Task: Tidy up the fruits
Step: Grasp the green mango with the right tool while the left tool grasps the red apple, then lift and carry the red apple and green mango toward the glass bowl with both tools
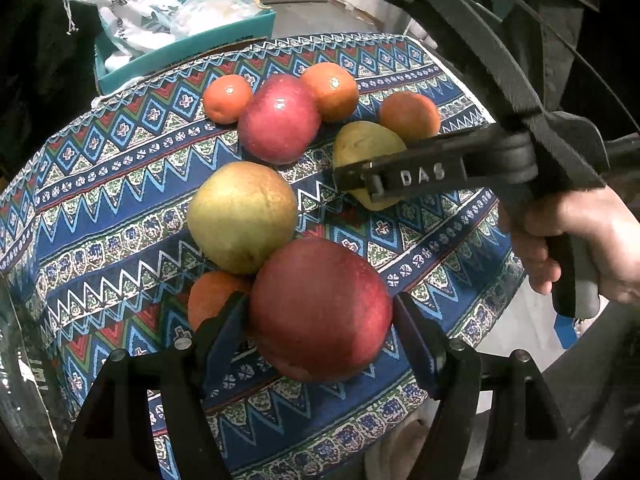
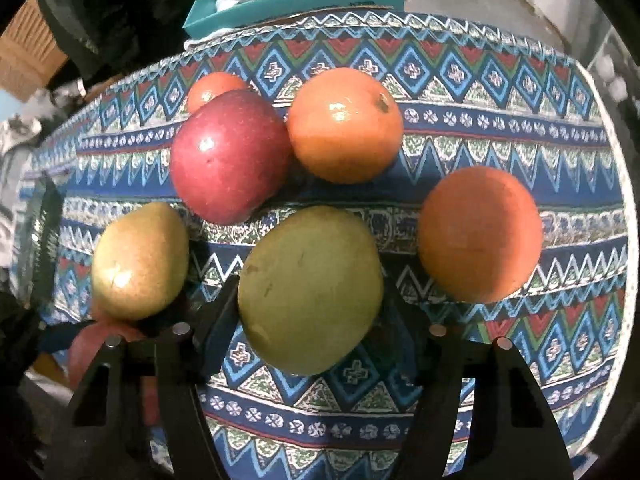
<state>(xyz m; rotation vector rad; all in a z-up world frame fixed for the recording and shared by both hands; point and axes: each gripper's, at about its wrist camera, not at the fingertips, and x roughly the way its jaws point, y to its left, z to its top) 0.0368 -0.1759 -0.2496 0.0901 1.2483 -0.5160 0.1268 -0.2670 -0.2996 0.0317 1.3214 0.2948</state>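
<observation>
In the left wrist view my left gripper [image 1: 320,324] is shut on a big red apple [image 1: 320,308] just above the patterned cloth [image 1: 100,208]. A yellow-green pear [image 1: 242,216] and an orange [image 1: 212,296] touch it on the left. Farther back lie a second red apple [image 1: 278,118] and three oranges [image 1: 330,90]. My right gripper [image 1: 360,180] comes in from the right, shut on a second pear [image 1: 366,148]. In the right wrist view my right gripper [image 2: 310,300] holds that pear [image 2: 310,288], with an orange [image 2: 480,234] to its right.
A teal box [image 1: 192,52] with white bags stands behind the table; it also shows in the right wrist view [image 2: 296,0]. The table's right edge [image 2: 624,240] drops off to the floor. Cardboard and dark clutter lie at the far left [image 2: 28,44].
</observation>
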